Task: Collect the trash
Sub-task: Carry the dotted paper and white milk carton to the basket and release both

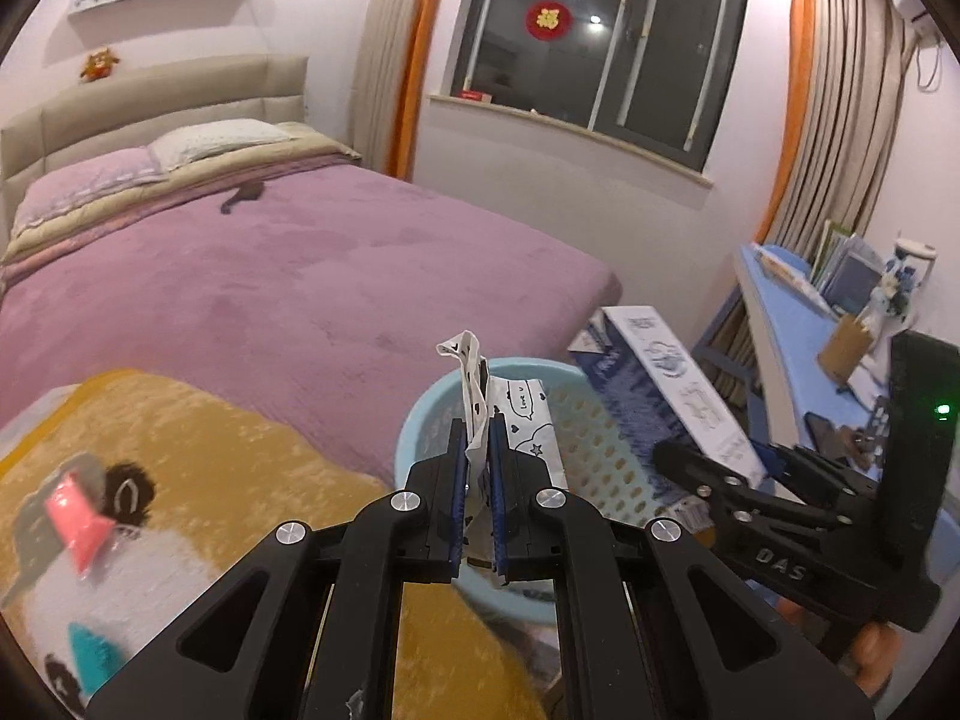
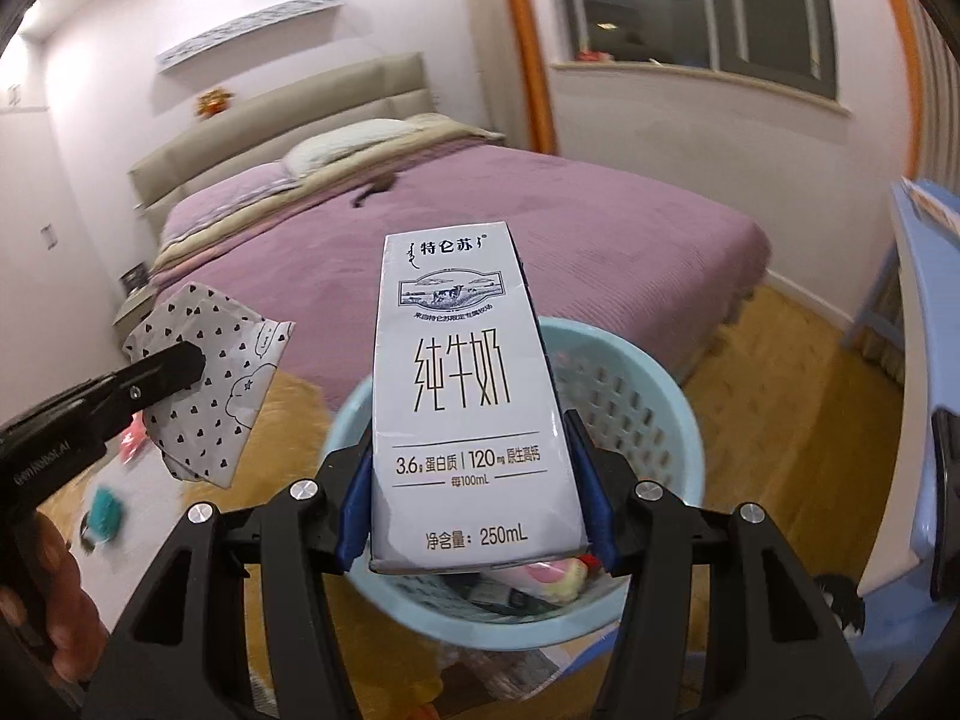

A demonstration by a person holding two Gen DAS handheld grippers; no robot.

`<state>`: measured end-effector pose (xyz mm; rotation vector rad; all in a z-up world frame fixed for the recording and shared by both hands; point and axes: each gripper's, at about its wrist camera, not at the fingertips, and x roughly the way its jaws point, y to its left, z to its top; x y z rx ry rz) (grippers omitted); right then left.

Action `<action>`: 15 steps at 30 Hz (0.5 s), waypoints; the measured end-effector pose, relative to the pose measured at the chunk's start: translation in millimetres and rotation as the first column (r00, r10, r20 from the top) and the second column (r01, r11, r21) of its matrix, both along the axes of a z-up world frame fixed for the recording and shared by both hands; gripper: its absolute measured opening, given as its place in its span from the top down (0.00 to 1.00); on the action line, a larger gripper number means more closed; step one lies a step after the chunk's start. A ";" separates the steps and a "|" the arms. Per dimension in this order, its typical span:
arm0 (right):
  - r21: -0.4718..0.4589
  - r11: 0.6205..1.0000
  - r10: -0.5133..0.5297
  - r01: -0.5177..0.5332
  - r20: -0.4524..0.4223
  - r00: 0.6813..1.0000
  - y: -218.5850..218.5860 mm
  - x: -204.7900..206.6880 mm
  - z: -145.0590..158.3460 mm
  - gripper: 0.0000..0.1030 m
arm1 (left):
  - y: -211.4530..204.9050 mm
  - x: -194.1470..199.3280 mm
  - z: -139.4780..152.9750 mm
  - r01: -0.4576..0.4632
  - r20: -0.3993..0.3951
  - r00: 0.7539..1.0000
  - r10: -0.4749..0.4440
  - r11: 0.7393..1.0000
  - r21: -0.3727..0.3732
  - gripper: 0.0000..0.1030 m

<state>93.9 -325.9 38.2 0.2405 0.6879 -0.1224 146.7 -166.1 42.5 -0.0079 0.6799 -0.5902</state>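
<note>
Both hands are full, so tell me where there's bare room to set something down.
Free: the purple bed cover, bare from the pillows to its foot except one small dark item. Crowded: the blue basket already holds trash, the yellow blanket has wrappers on it, and the blue desk is cluttered.

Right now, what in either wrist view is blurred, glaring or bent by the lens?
Left wrist view: the pink packet on the yellow blanket is motion-smeared; the window mirrors ceiling lights; curtains bow at the edges. Right wrist view: the milk carton is sharp and readable; floor litter at lower left is blurred; corners are vignetted black.
</note>
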 end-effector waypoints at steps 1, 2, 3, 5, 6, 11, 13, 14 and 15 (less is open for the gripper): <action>-0.001 1.000 -0.019 0.018 -0.005 1.000 -5.4 1.2 -3.3 0.49 | -5.1 4.4 -4.1 0.008 -0.016 1.000 -0.008 1.000 -0.009 0.95; -0.004 0.999 -0.038 0.038 -0.011 0.999 -10.1 3.1 -6.2 0.49 | -10.1 8.3 -8.3 0.014 -0.031 0.999 -0.015 1.000 -0.018 0.95; -0.003 0.999 -0.051 0.051 -0.016 0.999 -12.8 4.9 -8.7 0.48 | -13.5 8.9 -11.1 0.014 -0.038 0.999 -0.015 1.000 -0.020 0.95; 0.014 0.996 -0.084 0.084 -0.033 0.996 -20.9 9.2 -15.9 0.47 | -20.7 16.0 -18.9 0.004 -0.056 0.998 -0.005 1.000 -0.028 0.93; 0.033 0.995 -0.098 0.099 -0.043 0.994 -25.7 12.5 -21.7 0.43 | -21.5 19.6 -21.6 -0.001 -0.071 0.997 -0.002 0.999 -0.045 0.89; 0.051 0.993 -0.098 0.104 -0.111 0.989 -25.2 17.2 -45.7 0.39 | -15.0 35.3 -45.8 -0.059 -0.167 0.985 0.038 0.991 -0.121 0.33; 0.045 0.994 -0.091 0.097 -0.121 0.988 -21.8 17.7 -49.6 0.39 | -9.6 33.2 -53.5 -0.049 -0.183 0.983 0.028 0.993 -0.111 0.33; 0.040 0.995 -0.089 0.095 -0.122 0.989 -19.8 16.5 -50.6 0.39 | -6.1 31.9 -55.0 -0.053 -0.184 0.982 0.032 0.993 -0.109 0.33; 0.041 0.995 -0.088 0.094 -0.123 0.989 -18.4 15.8 -50.6 0.39 | -1.5 30.4 -55.7 -0.057 -0.186 0.982 0.037 0.993 -0.107 0.33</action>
